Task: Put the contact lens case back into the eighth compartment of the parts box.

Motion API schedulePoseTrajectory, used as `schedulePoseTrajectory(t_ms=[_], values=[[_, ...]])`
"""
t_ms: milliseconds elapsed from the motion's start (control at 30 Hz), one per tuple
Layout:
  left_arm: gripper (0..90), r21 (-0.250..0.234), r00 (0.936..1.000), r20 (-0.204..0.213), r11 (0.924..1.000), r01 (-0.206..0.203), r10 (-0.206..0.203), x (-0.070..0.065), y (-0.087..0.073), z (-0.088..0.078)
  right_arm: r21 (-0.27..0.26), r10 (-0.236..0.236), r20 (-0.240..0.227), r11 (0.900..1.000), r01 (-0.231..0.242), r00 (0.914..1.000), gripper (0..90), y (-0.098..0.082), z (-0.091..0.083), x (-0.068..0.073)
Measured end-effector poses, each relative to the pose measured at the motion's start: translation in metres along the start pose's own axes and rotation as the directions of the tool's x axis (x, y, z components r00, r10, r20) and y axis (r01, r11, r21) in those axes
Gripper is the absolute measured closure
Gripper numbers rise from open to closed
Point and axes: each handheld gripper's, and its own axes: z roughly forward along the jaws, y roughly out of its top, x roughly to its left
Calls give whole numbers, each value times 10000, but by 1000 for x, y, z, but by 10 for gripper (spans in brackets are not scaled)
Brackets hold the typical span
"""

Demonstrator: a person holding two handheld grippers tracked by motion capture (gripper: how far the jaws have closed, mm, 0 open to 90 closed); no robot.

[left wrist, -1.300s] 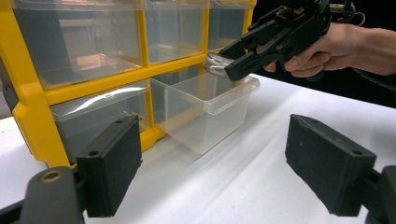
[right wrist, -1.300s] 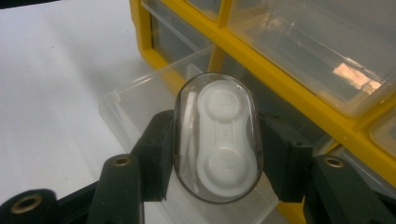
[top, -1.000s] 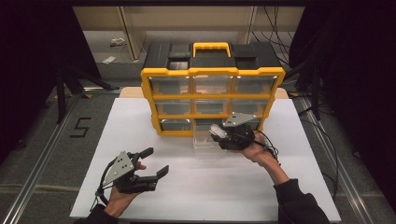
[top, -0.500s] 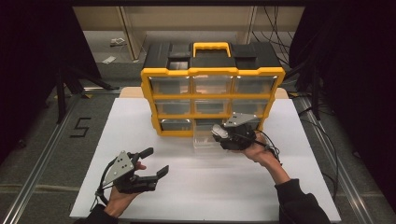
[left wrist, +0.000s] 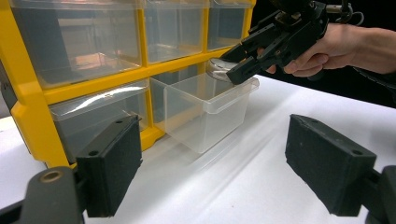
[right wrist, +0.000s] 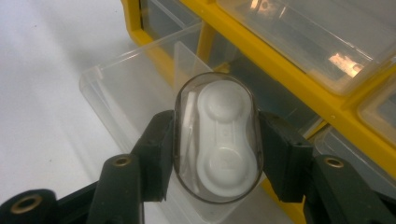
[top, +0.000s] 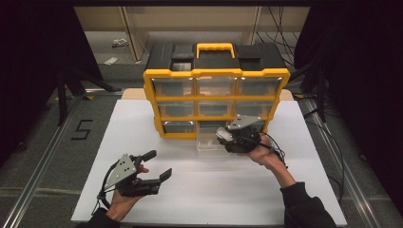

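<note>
right gripper (top: 227, 137) at centre right of the high view — jaws clamped on the sides of a clear oval case (right wrist: 217, 143) with a white insert, held above a pulled-out clear drawer (left wrist: 205, 110) of the yellow organiser (top: 216, 76). left gripper (top: 158, 165) at lower left over the white worktop (top: 199, 190) — jaws apart, nothing between them.

Nothing appears to have shifted across the second, though the high view is small: the right gripper (top: 227, 137) is where it was over the pulled-out drawer (top: 209, 142), the left gripper (top: 154, 167) likewise.
</note>
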Motion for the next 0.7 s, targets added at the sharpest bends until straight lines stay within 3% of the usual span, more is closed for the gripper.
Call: schedulePoseTrajectory(t_ms=[700], values=[[183, 1, 10000, -8, 10000, 19, -19, 0, 0, 0, -49, 222, -163, 9997, -223, 9996, 484, 2, -2, 0]])
